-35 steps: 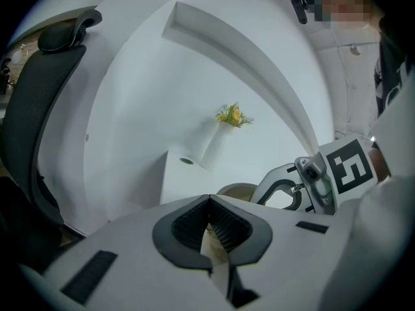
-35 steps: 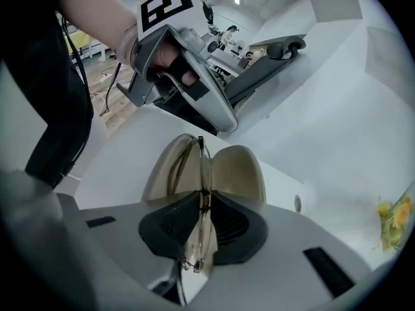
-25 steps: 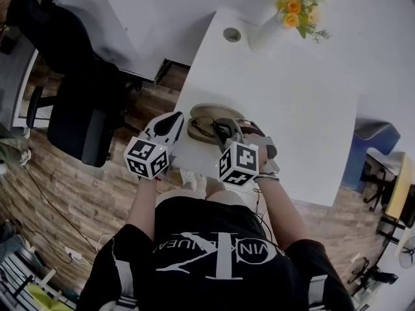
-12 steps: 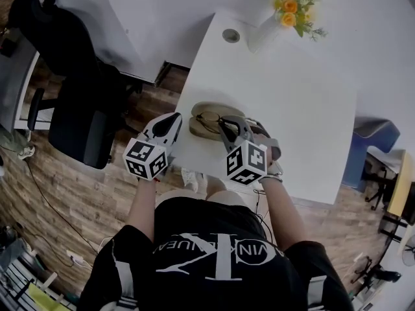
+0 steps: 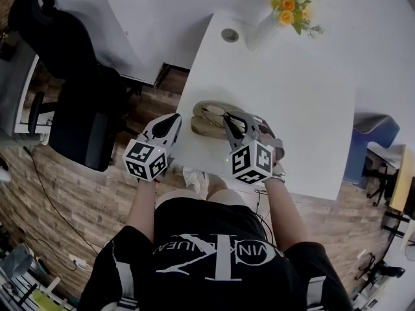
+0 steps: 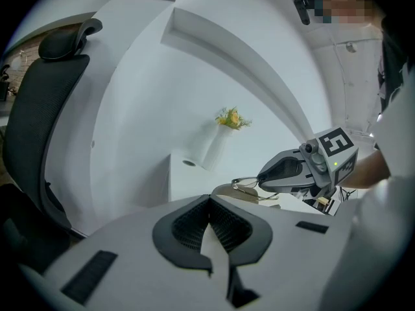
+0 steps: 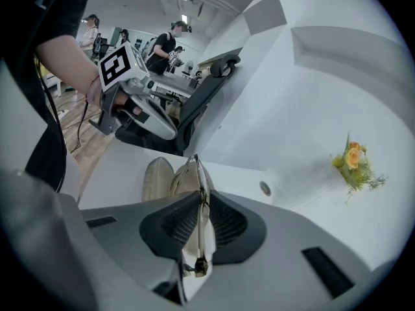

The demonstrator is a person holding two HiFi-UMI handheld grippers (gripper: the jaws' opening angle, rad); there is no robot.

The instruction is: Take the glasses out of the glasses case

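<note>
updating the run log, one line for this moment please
right gripper: shut on glasses | glasses: over the case | left gripper: shut, empty, near case

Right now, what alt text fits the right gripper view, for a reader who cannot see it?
The right gripper is shut on the thin frame of the glasses, held edge-on just over the beige glasses case on a white table. The left gripper hangs at upper left; orange flowers stand at far right.

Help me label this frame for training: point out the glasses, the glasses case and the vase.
glasses (image 7: 198,173), right gripper view, upper frame rim.
glasses case (image 7: 156,179), right gripper view, left tan shell.
vase (image 5: 261,36), head view, white body.
</note>
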